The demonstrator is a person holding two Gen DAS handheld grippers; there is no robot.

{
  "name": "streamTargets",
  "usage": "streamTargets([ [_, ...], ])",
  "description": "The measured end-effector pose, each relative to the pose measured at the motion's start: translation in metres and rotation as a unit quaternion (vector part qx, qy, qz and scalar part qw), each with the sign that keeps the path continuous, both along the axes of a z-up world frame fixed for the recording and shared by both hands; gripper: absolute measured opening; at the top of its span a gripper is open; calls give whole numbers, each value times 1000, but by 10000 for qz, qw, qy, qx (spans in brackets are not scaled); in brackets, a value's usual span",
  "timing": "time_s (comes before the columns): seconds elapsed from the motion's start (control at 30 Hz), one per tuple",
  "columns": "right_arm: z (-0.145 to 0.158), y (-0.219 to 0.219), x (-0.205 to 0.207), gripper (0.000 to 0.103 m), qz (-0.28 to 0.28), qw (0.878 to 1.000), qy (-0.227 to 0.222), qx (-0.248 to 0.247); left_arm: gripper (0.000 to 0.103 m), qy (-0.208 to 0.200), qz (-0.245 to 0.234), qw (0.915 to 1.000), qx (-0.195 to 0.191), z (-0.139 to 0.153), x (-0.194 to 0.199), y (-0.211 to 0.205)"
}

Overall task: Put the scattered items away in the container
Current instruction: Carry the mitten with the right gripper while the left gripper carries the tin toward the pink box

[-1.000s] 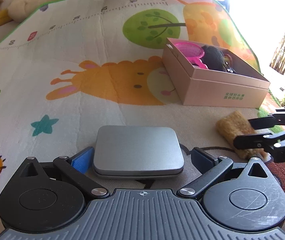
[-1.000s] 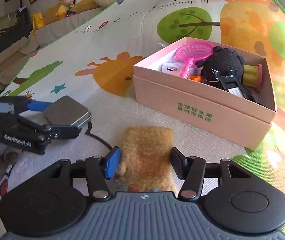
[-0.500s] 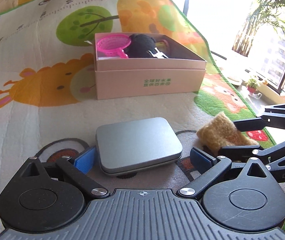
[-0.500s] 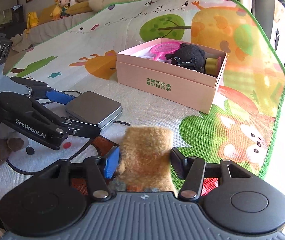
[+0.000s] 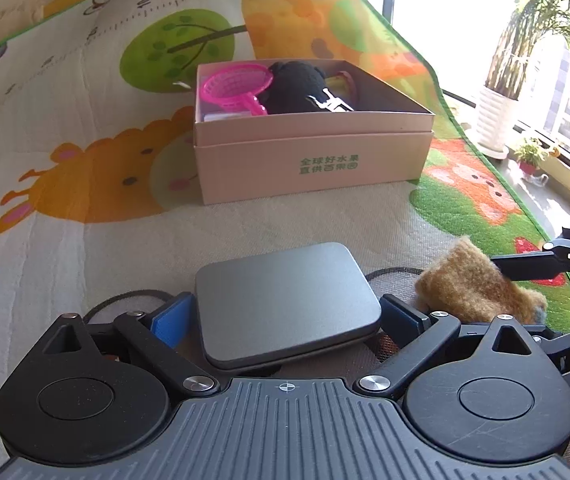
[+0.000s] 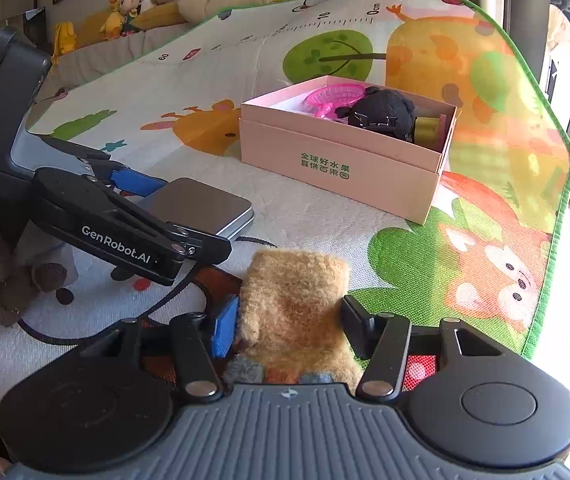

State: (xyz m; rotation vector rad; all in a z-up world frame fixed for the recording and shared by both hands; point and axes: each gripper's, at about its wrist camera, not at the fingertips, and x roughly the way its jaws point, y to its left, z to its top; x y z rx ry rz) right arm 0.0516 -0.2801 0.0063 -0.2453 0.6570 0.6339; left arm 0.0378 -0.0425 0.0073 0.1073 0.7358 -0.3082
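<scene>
My left gripper (image 5: 285, 316) is shut on a flat grey metal tin (image 5: 285, 288) and holds it above the play mat; the tin also shows in the right wrist view (image 6: 201, 206). My right gripper (image 6: 289, 320) is shut on a tan fuzzy plush piece (image 6: 293, 304), which shows in the left wrist view (image 5: 473, 284) to the tin's right. The pink cardboard box (image 5: 313, 160) stands ahead on the mat, also in the right wrist view (image 6: 341, 160). It holds a pink toy net (image 5: 237, 88), a black plush (image 5: 297, 86) and other small items.
The colourful play mat (image 5: 85, 140) covers the floor; its green edge (image 6: 557, 220) runs along the right beside a window with potted plants (image 5: 497, 120). Plush toys (image 6: 133, 4) line the far back. A brown plush (image 6: 1, 264) lies at left under the left gripper.
Both grippers have risen and swung with their loads, so the box now faces them more squarely. The tin and the plush piece stay gripped.
</scene>
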Motion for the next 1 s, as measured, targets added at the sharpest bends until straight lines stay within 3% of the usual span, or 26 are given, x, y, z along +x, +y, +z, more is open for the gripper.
streamTargets([
  [0.37,5,-9,-18,48,-174,9997,-130,123,99,-274,-246,9993,-73,15,-31,-1],
  [0.53,2,-7,-24,48,-268,9993,-252,12,99,3,-242,9996,-152,3,-29,1],
  [0.63,-1,-7,-29,48,-278,9988,-390,-65,99,-4,-232,9997,-11,0,-29,-3],
  [0.83,-7,-4,-34,51,-250,9985,-475,-136,99,-5,-181,9998,112,-1,-25,-8],
  [1.0,-10,-7,-31,64,-384,9984,-405,4,99,-33,-193,9997,146,-2,-26,-9],
])
